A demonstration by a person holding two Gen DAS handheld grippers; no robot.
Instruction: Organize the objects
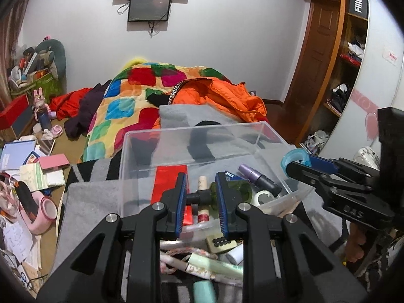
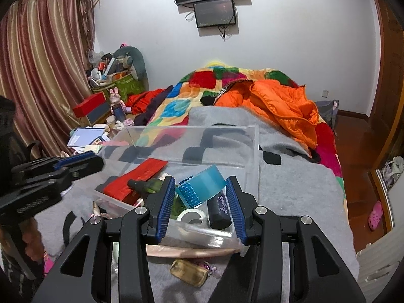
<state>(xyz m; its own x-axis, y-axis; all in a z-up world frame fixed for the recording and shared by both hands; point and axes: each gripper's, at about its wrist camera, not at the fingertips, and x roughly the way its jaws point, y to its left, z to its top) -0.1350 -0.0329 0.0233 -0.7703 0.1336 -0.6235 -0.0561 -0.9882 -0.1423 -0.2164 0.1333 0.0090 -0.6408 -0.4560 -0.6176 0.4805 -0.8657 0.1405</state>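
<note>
Left wrist view
Left gripper (image 1: 200,198): jaws closed on the black neck of a green bottle (image 1: 236,193), held over the near part of the bin.
Clear plastic bin (image 1: 141,151): sits on a grey blanket (image 1: 93,199) on the bed; near wall just beyond the fingers.
Bin contents: red box (image 1: 168,183) at left; purple tube (image 1: 257,176) at right; white tape roll (image 1: 262,198) near right; slim pink tube (image 1: 202,203) in the middle.
Right gripper (image 1: 298,160): enters from the right, carrying a blue tape roll (image 1: 294,156) above the bin's right wall.
Near clutter: pale green tube (image 1: 217,265) lies outside the bin, under the left gripper.

Right wrist view
Right gripper (image 2: 200,199): jaws spread about the blue tape roll (image 2: 200,189), which presses the left pad; whether the right pad touches it, cannot tell.
Clear plastic bin (image 2: 227,136): directly ahead, under the roll.
Bin contents: red box (image 2: 136,179) far left; green bottle (image 2: 149,185); white tape roll (image 2: 193,216); black tube (image 2: 219,209).
Left gripper (image 2: 83,161): at left, over the bin's left edge.
Beyond: orange jacket (image 2: 282,106) on a patchwork quilt (image 2: 202,80), far end of the bed.
</note>
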